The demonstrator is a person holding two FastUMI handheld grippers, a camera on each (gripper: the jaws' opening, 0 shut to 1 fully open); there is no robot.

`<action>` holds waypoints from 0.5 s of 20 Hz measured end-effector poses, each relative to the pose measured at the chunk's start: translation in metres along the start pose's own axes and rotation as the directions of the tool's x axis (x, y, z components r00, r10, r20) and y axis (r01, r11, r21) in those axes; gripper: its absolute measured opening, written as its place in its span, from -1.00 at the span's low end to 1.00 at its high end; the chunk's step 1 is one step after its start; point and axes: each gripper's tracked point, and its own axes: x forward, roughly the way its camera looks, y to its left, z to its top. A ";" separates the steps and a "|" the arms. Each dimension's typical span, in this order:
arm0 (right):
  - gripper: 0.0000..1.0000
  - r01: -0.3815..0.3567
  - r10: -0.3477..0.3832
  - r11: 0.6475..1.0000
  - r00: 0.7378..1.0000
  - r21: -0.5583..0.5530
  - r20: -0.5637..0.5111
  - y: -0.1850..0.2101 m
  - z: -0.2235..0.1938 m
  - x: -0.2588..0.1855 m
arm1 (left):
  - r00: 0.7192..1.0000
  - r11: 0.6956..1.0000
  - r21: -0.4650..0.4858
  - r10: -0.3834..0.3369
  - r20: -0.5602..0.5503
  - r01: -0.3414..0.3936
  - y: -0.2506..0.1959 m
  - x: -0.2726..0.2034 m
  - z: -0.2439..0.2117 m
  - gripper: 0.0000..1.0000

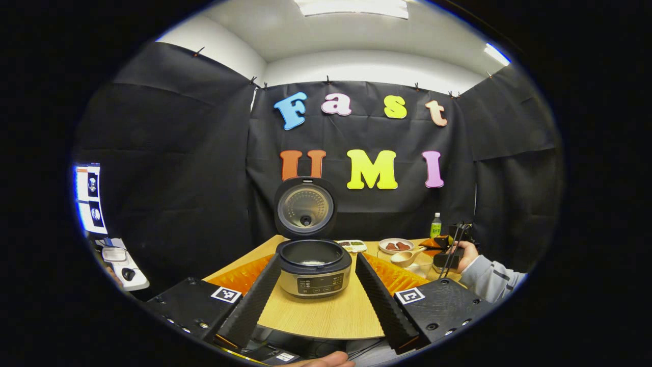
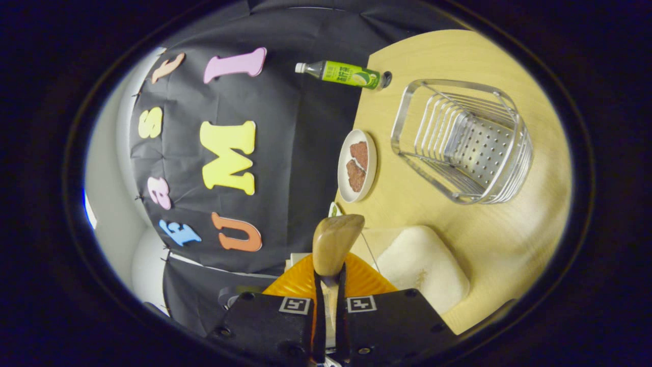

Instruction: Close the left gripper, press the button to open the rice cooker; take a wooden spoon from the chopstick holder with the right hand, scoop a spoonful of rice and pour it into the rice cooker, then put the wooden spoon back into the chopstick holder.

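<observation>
Spoon (image 2: 336,243) is pinched by its handle in the right hand-held gripper (image 2: 328,285), jaws pressed onto it, bowl pointing fwd, rolled on its side. It hangs just beside the clear rice tub (image 2: 423,267), which sits low on the tabletop (image 2: 484,56) and is heaped with white rice. In the left gripper view the spoon (image 1: 406,256) shows over by the right of the cooker (image 1: 315,267), held near a person's hand (image 1: 467,253).

Cooker lid is up, pot open, so the button step looks done. Step in hand is prob. the scoop. To do it well: roll the wrist level so the bowl faces up, dip into the heap at a shallow angle, lift slow, then carry flat to the pot w/o tipping. Rolled as it is now, grains would spill.

Left hand-held gripper (image 1: 318,288) is spread wide, fingers either side of the cooker, apart from it.

Wire holder (image 2: 461,140) stands beyond the tub, nothing in it; spoon goes back there. Plate (image 2: 357,165) w/ brown pieces and a green bottle (image 2: 344,73) sit near the back edge. Tabletop is pale wood. Black cloth walls, white ceiling w/ strip lights.
</observation>
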 end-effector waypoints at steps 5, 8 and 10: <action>-0.75 -0.072 0.073 0.991 0.997 0.117 0.001 0.010 0.008 -0.018 | 0.999 0.999 -0.011 -0.044 -0.006 0.044 -0.014 -0.005 0.002 0.89; -0.76 -0.143 0.146 0.980 0.989 0.136 -0.010 0.036 0.001 -0.025 | 0.999 0.999 -0.010 -0.033 -0.021 0.033 -0.010 -0.005 0.000 0.89; -0.75 -0.176 0.180 0.976 0.983 0.130 -0.018 0.055 -0.006 -0.027 | 0.999 1.000 -0.008 -0.018 -0.032 0.017 -0.003 -0.005 -0.002 0.89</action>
